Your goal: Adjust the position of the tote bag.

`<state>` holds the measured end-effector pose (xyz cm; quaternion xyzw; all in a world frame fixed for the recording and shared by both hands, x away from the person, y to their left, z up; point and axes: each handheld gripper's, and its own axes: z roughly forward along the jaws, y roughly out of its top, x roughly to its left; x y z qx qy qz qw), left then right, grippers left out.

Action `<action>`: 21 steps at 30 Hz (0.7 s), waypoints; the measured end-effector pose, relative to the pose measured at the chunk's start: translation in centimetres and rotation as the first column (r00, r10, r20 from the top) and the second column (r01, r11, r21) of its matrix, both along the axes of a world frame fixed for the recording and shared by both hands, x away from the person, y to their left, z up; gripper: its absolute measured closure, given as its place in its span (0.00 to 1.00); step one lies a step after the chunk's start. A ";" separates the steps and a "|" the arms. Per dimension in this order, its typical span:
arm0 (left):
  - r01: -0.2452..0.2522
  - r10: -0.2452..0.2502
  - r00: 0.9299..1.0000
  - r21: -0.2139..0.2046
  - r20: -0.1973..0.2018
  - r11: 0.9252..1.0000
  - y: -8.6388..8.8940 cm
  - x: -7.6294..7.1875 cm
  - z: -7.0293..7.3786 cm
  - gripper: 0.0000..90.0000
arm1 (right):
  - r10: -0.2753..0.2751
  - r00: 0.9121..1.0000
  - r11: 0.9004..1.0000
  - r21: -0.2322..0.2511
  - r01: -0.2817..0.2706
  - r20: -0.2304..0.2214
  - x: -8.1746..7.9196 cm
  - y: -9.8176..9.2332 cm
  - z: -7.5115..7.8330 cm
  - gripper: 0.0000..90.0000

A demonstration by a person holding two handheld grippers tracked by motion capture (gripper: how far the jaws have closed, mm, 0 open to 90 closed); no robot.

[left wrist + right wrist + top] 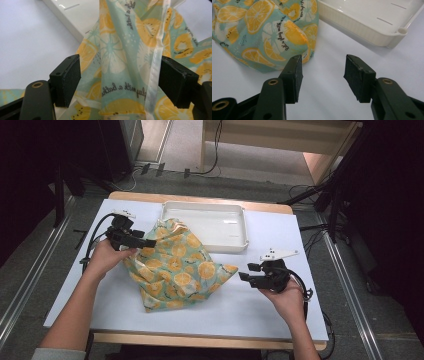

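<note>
Left tool (117, 80) jaws spread wide around a fold of the bag (175, 267), pads not pressing it, right tool (322, 75) released over bare counter (240, 305) just beside the bag's corner, bag crumpled mid-counter, its far edge against the white tray (205, 210).

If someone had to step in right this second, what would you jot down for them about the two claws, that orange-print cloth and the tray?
Left gripper: open, jaws either side of a raised fold of the orange-print cloth bag, not pinching it.
Right gripper: open, holding nothing, just off the bag's right corner above the white table.
Bag: crumpled mid-table, its far edge against the empty white tray.
Done: nothing is gripped so far.
Left: probably close the left jaws on the fold, then bring the right in.
</note>
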<state>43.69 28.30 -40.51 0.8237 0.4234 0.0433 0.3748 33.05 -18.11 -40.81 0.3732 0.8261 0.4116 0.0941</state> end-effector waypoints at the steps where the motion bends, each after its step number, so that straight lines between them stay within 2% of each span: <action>1: 0.001 -0.001 1.000 0.005 0.000 1.000 0.0 0.0 -0.1 0.26 | 0.000 1.000 1.000 -0.001 0.000 0.001 0.0 0.0 0.0 0.55; 5: 0.000 -0.001 1.000 0.032 0.017 0.999 -0.3 0.1 -0.9 0.26 | 0.001 1.000 1.000 -0.009 -0.001 0.003 -0.1 0.0 -0.1 0.56; 8: -0.007 0.006 1.000 0.031 0.026 1.000 -0.1 0.0 -1.4 0.28 | -0.001 1.000 1.000 -0.014 0.001 0.001 -0.1 0.0 -0.1 0.56; 15: -0.015 0.016 1.000 0.057 -0.011 0.998 0.2 0.3 -3.1 0.28 | 0.007 1.000 1.000 -0.015 -0.007 0.005 -0.1 0.2 -0.2 0.56; 18: -0.018 0.019 1.000 0.045 -0.025 0.999 0.2 0.3 -3.8 0.30 | 0.010 1.000 1.000 -0.019 -0.010 0.002 0.0 0.3 -0.3 0.56; 21: -0.022 0.024 0.999 0.069 -0.028 0.997 0.2 0.3 -4.3 0.34 | 0.010 1.000 1.000 -0.020 -0.010 -0.001 0.0 0.3 -0.3 0.56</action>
